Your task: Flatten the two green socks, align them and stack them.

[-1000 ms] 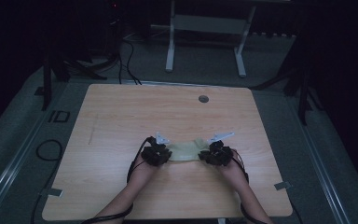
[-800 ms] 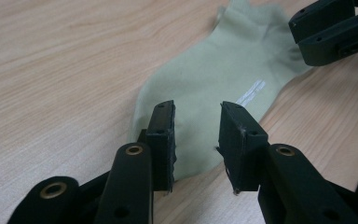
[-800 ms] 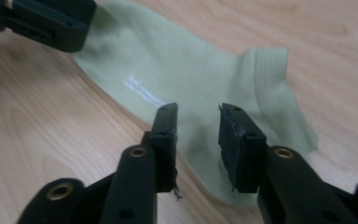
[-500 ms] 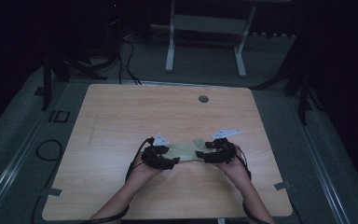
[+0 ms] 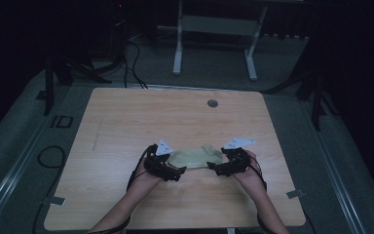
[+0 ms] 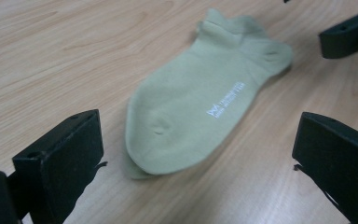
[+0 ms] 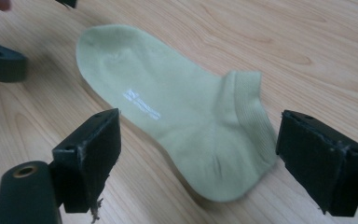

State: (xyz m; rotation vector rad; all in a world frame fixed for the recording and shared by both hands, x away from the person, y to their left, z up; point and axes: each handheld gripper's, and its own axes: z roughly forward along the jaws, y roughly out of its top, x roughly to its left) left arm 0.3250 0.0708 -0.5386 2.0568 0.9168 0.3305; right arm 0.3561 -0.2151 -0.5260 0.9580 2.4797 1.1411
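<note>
Wooden table (image 5: 126,122) bearing a pale green ankle sock (image 5: 195,157), flat near its front edge between the two grippers. Left gripper (image 5: 173,173) and right gripper (image 5: 215,169): jaws just opened wide, pads clear of the sock, nothing held.

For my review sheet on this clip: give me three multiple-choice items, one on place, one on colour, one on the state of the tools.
1. Where does the sock lie?
A. On the floor
B. On the table, between the two tools
C. Over the table's far edge

2. What colour is the sock?
A. Pale green
B. Red
C. Black

3. How do the left tool and right tool stand?
A. Both clamped on the sock
B. One holds it up
C. Both open, sock flat

B: the high view shows it there.
A: both gripper views show it.
C: their jaws have just been opening, clear of the sock.
</note>
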